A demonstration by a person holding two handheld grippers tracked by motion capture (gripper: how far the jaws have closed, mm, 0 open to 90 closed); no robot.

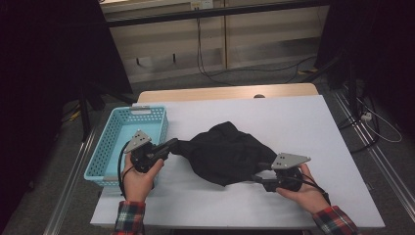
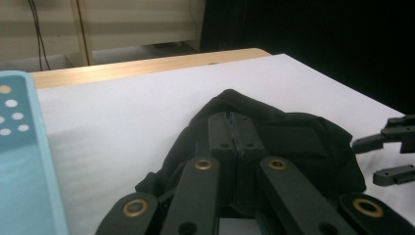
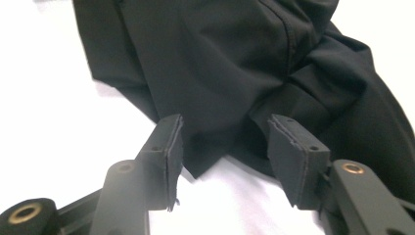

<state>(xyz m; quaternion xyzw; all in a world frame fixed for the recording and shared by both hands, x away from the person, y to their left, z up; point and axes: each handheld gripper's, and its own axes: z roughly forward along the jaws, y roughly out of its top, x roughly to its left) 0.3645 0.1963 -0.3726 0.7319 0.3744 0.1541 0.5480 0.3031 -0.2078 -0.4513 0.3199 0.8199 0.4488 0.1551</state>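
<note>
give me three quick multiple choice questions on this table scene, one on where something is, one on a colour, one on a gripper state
1. Where is the basket?
A. at the table's left edge
B. at its right edge
C. on the garment

2. What colour is the garment?
A. white
B. black
C. red

3. How does the left gripper stand?
A. wide open above the table
B. shut on the garment
C. inside the basket

Answers:
1 A, the high view shows it left of the garment, on the table.
2 B, the cloth is black in all views.
3 B, the left gripper view shows its pads closed together over the cloth.
</note>
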